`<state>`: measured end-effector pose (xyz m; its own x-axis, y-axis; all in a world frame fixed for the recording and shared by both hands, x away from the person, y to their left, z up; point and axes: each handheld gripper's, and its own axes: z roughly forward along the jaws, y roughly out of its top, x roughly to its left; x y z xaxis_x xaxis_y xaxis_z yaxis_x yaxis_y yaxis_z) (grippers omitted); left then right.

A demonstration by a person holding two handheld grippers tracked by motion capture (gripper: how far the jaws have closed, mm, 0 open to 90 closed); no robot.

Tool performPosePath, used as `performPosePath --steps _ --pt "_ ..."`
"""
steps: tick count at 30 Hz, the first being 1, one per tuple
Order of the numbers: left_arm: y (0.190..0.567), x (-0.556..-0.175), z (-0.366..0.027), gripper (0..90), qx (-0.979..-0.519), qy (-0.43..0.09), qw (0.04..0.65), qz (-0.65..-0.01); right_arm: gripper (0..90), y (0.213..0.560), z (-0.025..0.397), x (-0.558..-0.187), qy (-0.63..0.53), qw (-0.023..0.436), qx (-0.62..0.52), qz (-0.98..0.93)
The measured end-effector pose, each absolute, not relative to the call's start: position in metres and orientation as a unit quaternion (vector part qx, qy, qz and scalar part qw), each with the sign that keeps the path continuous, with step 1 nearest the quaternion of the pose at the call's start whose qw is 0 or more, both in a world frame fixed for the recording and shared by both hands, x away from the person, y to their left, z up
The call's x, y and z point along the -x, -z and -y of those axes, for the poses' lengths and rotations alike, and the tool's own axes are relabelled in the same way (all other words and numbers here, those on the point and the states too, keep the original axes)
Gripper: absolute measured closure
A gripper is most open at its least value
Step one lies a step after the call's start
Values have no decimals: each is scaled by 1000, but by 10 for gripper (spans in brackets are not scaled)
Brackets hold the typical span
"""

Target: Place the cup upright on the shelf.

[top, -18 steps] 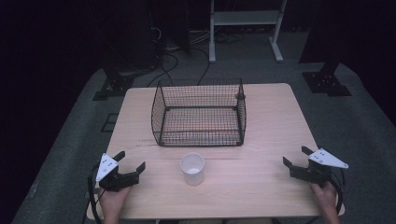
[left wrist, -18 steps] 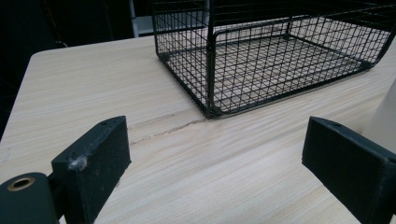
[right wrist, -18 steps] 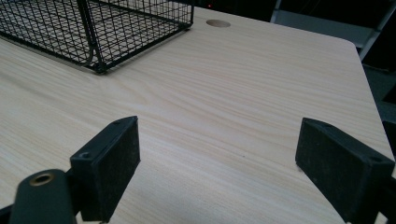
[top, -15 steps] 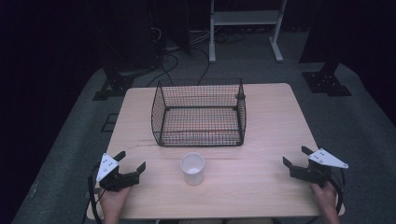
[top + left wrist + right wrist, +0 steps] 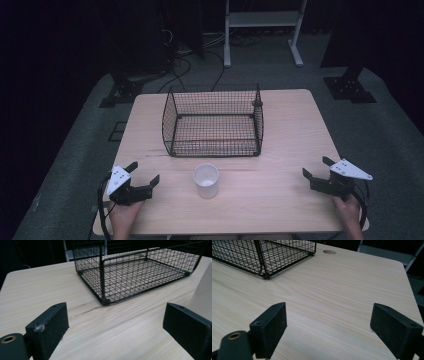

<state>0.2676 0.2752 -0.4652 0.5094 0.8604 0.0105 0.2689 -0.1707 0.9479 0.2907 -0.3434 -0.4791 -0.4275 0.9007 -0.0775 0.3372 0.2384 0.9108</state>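
Standing upright near the table's (image 5: 280,210) front edge, between left gripper (image 5: 145,175) and right gripper (image 5: 315,167), just before the wire basket (image 5: 212,120): a white plastic cup (image 5: 206,181), looking light, thin-walled and easily crushed or tipped. Best pinching gently across the rim or upper wall, both grippers resting wide apart on the tabletop, gripping nothing. Showing in the left gripper view as a pale sliver cut off at the right edge; contents impossible to make out.
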Motion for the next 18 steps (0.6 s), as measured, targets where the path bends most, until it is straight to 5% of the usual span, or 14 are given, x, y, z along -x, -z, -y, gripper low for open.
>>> performPosePath --steps 18 --pt "453 -270 -254 33 -721 -269 523 -368 131 479 344 -291 -442 319 -433 -718"
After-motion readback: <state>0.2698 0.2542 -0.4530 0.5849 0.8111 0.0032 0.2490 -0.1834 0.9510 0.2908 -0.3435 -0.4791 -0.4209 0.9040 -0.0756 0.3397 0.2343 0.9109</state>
